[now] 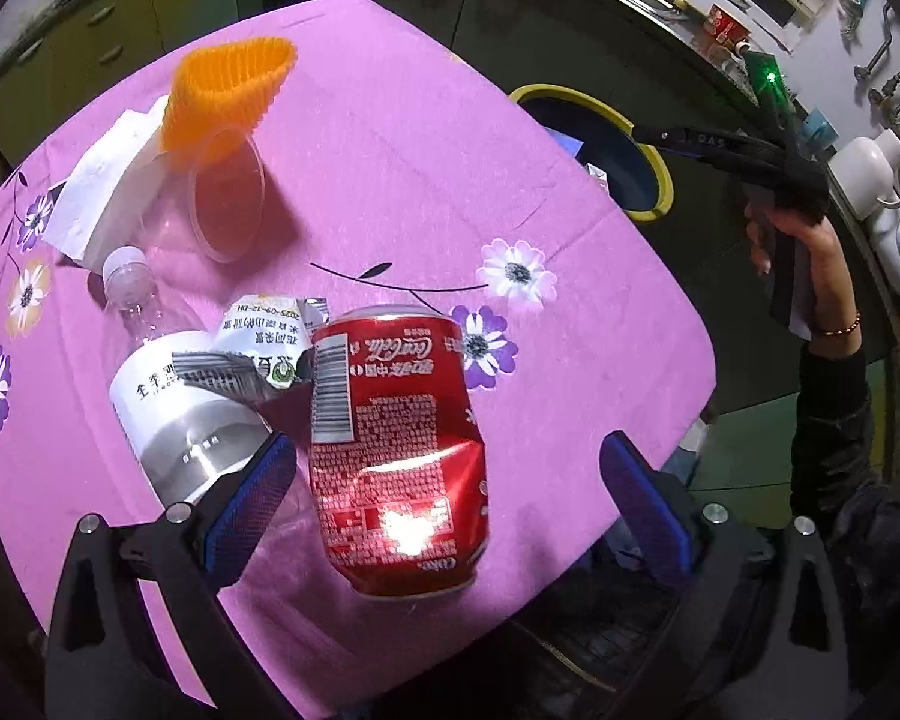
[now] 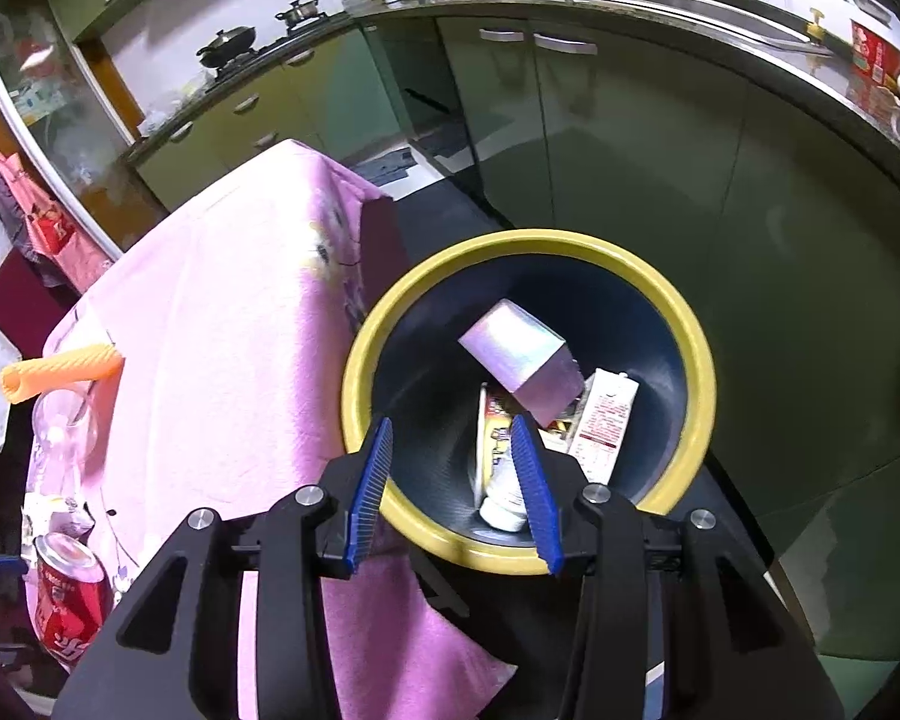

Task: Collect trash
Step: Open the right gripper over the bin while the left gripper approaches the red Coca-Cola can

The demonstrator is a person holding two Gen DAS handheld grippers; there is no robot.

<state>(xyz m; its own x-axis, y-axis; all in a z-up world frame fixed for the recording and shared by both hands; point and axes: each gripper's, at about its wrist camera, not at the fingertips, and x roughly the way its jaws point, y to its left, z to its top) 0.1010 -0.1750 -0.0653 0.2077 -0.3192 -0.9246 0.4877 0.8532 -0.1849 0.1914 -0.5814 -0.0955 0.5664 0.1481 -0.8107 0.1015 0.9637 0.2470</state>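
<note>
A dented red cola can [image 1: 396, 450] sits on the pink flowered tablecloth [image 1: 426, 138]. My left gripper [image 1: 447, 441] is open, its blue pads [image 1: 258, 498] standing on either side of the can without touching it. Beside the can lie a crumpled wrapper [image 1: 258, 354] and a clear plastic bottle [image 1: 168, 396] with a white label. My right gripper [image 2: 450, 426] hangs open and empty over the yellow-rimmed bin [image 2: 705, 360]. A silvery box [image 2: 522, 360] is tilted inside the bin above a carton [image 2: 606, 420] and a white bottle [image 2: 504, 492]. The can [image 2: 66, 606] also shows at the table's near end.
At the far side of the table lie an orange ribbed cup [image 1: 228, 90], a clear plastic cup [image 1: 228, 198] and white paper [image 1: 108, 192]. The bin [image 1: 654, 180] stands on the floor right of the table, with my right gripper [image 1: 720, 150] above it. Green kitchen cabinets [image 2: 630, 150] stand behind.
</note>
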